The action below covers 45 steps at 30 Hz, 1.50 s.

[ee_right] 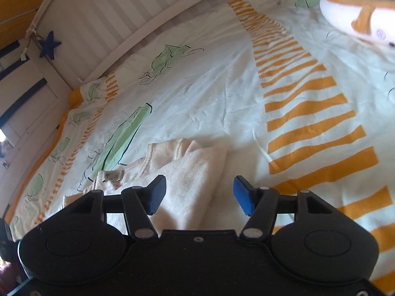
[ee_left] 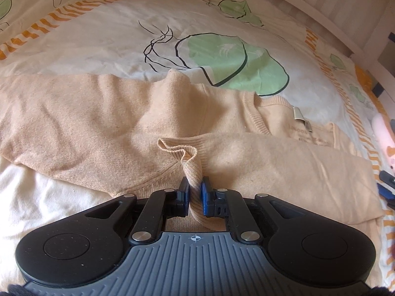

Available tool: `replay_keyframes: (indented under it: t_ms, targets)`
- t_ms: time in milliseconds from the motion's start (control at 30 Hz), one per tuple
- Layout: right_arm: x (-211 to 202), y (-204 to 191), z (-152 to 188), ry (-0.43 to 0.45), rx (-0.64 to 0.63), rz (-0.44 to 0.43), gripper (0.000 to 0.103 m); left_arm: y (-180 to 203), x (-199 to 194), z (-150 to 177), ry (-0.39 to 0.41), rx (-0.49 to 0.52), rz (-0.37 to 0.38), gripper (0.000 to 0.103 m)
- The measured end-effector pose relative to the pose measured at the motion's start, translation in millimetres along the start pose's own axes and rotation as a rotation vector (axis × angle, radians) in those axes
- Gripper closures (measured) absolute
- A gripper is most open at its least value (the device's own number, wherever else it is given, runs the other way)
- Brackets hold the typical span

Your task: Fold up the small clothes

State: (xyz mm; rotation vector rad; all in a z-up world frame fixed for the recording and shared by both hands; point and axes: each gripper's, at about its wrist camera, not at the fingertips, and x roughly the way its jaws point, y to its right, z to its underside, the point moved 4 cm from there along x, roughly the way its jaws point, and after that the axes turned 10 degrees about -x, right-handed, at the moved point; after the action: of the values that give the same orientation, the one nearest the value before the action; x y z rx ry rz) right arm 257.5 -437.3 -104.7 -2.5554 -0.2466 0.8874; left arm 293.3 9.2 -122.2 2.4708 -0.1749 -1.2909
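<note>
A small peach knit sweater (ee_left: 103, 113) lies flat on the bed, collar and label (ee_left: 300, 116) to the right. One sleeve (ee_left: 284, 157) is folded across the body. My left gripper (ee_left: 195, 191) is shut on the ribbed cuff (ee_left: 191, 170) of that sleeve, held just above the sweater's middle. In the right wrist view my right gripper (ee_right: 198, 193) is open and empty, hovering over the sweater's folded edge (ee_right: 192, 172) near the collar.
The bed cover (ee_left: 123, 37) is white with green leaf prints and orange stripes (ee_right: 308, 113). A soft toy (ee_right: 358, 12) lies at the far right. A white slatted bed rail (ee_right: 111, 17) with a blue star (ee_right: 50, 45) bounds the far side.
</note>
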Motion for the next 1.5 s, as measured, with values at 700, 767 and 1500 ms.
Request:
replay_keyframes:
  t_ms: [700, 767, 1500]
  targets:
    - [23.3, 3.1, -4.6, -0.008, -0.202, 0.12, 0.091, -2.0, -2.4, 0.4, 0.004, 0.027, 0.038, 0.092]
    - [12.5, -0.9, -8.8, 0.024, -0.22, 0.144, 0.08, -1.3, -2.2, 0.0, 0.003, 0.03, 0.036, 0.092]
    - [-26.0, -47.8, 43.4, -0.21, -0.501, 0.255, 0.032, 44.7, 14.5, 21.3, 0.004, 0.243, 0.034, 0.001]
